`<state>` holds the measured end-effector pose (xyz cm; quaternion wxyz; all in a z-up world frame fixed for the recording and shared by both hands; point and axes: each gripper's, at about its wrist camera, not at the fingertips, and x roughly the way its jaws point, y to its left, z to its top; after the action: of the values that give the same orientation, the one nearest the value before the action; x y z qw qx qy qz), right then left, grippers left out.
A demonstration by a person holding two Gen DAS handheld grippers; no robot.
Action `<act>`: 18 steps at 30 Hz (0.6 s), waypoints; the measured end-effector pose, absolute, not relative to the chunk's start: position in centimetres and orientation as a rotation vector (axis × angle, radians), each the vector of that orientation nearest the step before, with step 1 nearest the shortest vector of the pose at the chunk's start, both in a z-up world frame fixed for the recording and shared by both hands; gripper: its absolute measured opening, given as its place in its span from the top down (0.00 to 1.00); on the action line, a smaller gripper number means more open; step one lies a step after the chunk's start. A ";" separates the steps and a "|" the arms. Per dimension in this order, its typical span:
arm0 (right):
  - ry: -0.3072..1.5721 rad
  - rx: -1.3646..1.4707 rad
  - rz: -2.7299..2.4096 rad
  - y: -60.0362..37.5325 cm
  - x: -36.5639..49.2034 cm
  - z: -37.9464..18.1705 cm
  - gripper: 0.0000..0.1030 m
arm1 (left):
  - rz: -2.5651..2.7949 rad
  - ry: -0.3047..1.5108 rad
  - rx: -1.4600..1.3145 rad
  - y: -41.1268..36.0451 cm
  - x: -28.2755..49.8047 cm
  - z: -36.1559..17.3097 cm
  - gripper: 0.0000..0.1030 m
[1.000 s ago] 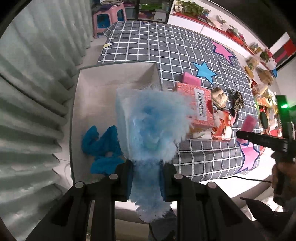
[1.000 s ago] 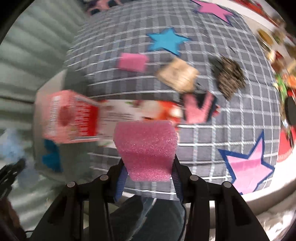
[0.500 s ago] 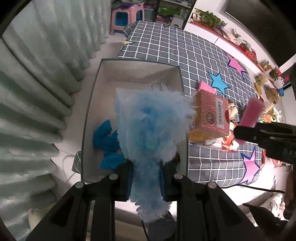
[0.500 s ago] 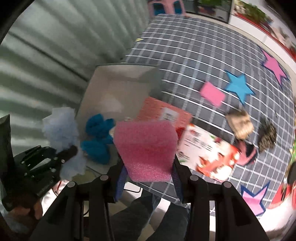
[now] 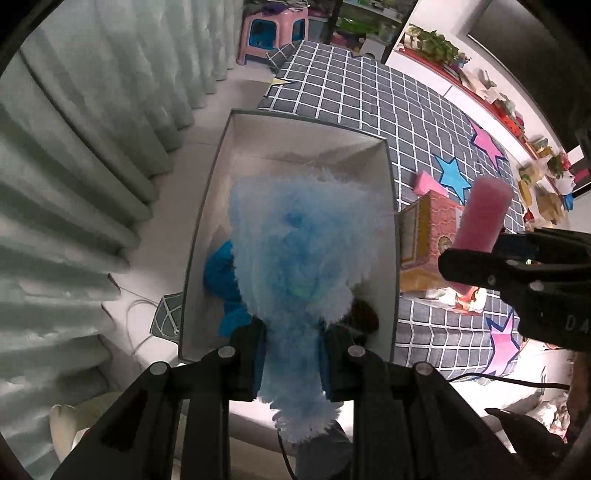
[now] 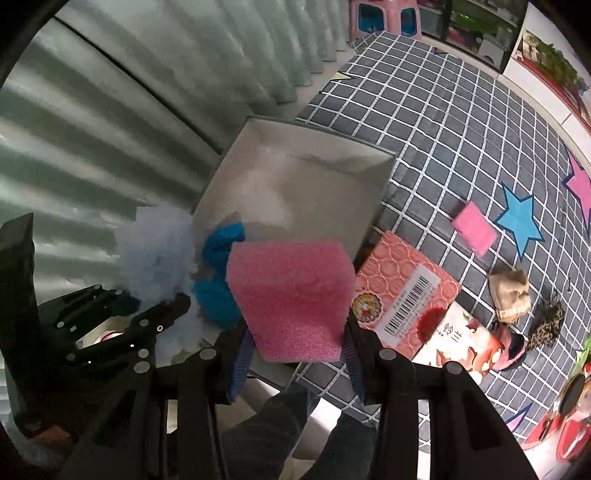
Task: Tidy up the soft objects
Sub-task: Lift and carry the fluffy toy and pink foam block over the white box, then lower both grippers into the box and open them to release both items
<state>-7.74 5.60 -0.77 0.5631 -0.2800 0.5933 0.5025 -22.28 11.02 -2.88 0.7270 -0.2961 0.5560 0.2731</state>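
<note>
Both grippers now hang over the white box (image 5: 207,236), whereas a second ago the right one was still above the checked cloth well away from it. Nearest the left camera, the left gripper (image 5: 293,356) is clamped tight on a pale blue fluffy duster (image 5: 306,243), whose fibres spread over the middle of the box and hide much of its floor. The right gripper (image 6: 297,350) pinches a pink sponge (image 6: 290,295) between its blue-padded fingers (image 6: 242,360), the block bulging above them; it hovers over the near corner of the box, beside its right wall. Inside the box, against its left wall, lies a crumpled blue cloth (image 6: 218,258), and the far half of the floor is bare white. The box stands at the edge of a grey cloth with a white grid (image 6: 436,122) that covers the table, and its left wall faces pale green curtains (image 5: 74,147) hanging in heavy folds. Touching the box's right wall is an orange-pink carton (image 6: 406,291) with a barcode label, lying on printed red and white packaging. Beyond the carton a second pink sponge (image 6: 474,227) lies near a blue star (image 6: 521,221) printed on the cloth, with a beige item (image 6: 511,295) and a leopard-print item (image 6: 546,325) further right. Past the far end of the box, off the cloth, stands a pink and blue stool (image 5: 275,27), and a shelf with a plant (image 5: 436,42) runs along the white wall.
</note>
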 end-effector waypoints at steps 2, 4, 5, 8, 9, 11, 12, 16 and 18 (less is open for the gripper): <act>1.403 -0.661 1.185 6.0 -7.7 -0.9 0.56 | 0.605 1.227 -0.651 11.2 -22.4 -3.0 0.74; 1.404 -0.665 1.186 6.2 -7.8 -1.0 0.56 | 0.606 1.227 -0.653 11.3 -22.3 -3.0 0.74; 1.404 -0.669 1.187 6.3 -7.8 -1.0 0.56 | 0.606 1.228 -0.654 11.4 -22.3 -3.1 0.74; 1.405 -0.676 1.190 6.5 -7.9 -1.2 0.56 | 0.610 1.229 -0.657 11.6 -22.4 -3.2 0.74; 1.407 -0.677 1.192 6.6 -8.0 -1.2 0.56 | 0.610 1.229 -0.658 11.7 -22.4 -3.3 0.74; 1.408 -0.682 1.195 6.8 -8.1 -1.3 0.56 | 0.612 1.231 -0.658 11.8 -22.4 -3.3 0.74; 1.408 -0.684 1.196 6.9 -8.1 -1.3 0.56 | 0.613 1.231 -0.658 11.9 -22.4 -3.4 0.74; 1.409 -0.685 1.198 7.1 -8.1 -1.3 0.56 | 0.617 1.237 -0.657 12.2 -22.3 -3.5 0.74; 1.410 -0.687 1.200 7.4 -8.1 -1.4 0.56 | 0.619 1.238 -0.656 12.3 -22.3 -3.5 0.74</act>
<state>-8.13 7.35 -1.41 0.5508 -0.2903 0.5959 0.5073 -22.28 12.26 -3.48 0.7209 -0.2967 0.5602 0.2800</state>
